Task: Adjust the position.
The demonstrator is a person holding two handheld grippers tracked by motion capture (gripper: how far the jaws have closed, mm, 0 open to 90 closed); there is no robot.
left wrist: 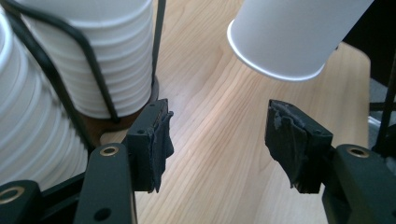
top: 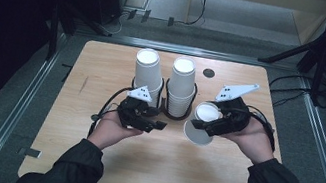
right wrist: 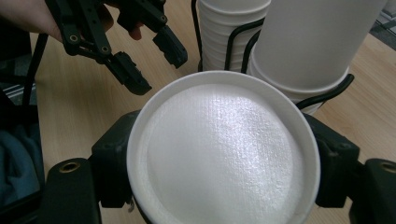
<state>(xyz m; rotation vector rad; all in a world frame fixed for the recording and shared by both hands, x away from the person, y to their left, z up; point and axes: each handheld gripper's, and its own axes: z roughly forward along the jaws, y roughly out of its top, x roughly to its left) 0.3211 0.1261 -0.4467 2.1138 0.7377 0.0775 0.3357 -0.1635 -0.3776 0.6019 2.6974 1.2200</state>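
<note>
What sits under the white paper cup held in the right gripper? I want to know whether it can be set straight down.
Under the white paper cup, held tilted by the right gripper, bare light wooden tabletop shows. The spot directly beneath is hidden by the cup itself.

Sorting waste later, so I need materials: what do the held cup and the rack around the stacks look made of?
The held cup looks like white paper, matte: woven-textured base, rolled rim. The rack seems thin black wire, probably coated metal, on a dark round base whose material I can't tell.
</note>
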